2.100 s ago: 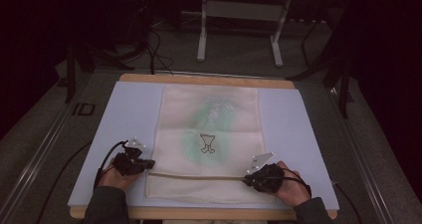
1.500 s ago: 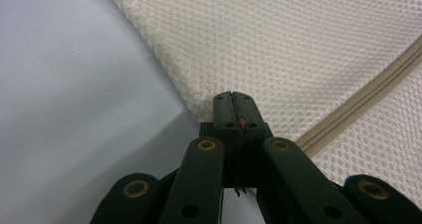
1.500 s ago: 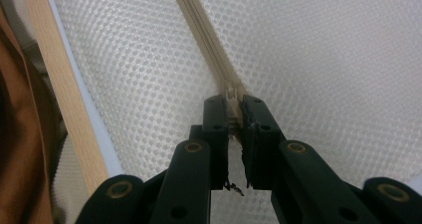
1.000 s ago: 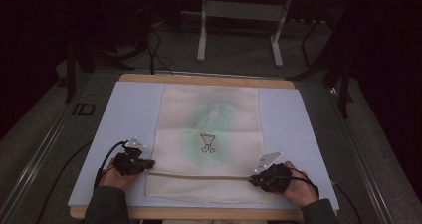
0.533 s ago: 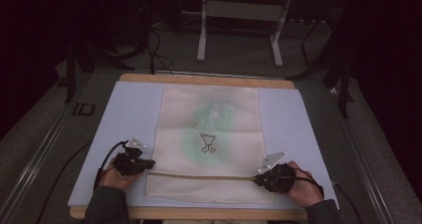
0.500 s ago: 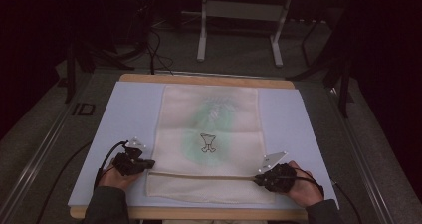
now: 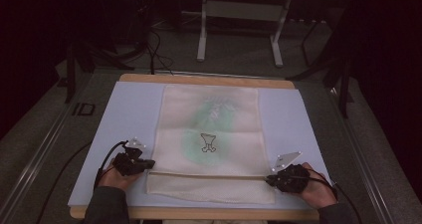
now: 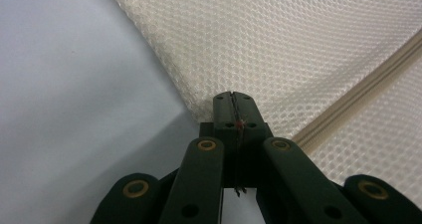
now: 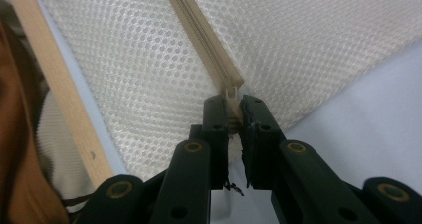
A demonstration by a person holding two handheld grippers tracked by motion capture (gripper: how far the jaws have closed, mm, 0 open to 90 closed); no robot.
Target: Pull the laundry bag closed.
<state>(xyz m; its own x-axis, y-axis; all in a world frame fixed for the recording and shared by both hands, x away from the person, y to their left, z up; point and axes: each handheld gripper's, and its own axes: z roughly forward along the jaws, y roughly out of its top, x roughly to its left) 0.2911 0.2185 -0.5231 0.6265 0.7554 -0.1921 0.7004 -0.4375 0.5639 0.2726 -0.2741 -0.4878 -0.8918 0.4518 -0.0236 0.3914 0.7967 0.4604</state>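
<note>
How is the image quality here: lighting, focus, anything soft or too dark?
High view: dim and soft, the room behind the table nearly black, the mesh bag evenly lit. Left gripper view: mesh weave sharp, the near links of the left claw blurred. Right gripper view: zipper crisp, the right claw and left edge soft.

Cream mesh laundry bag [image 7: 209, 134] lies flat on the pale blue mat, faint green showing through it. Zipper [image 7: 209, 175] runs across near its near edge, closed.
</note>
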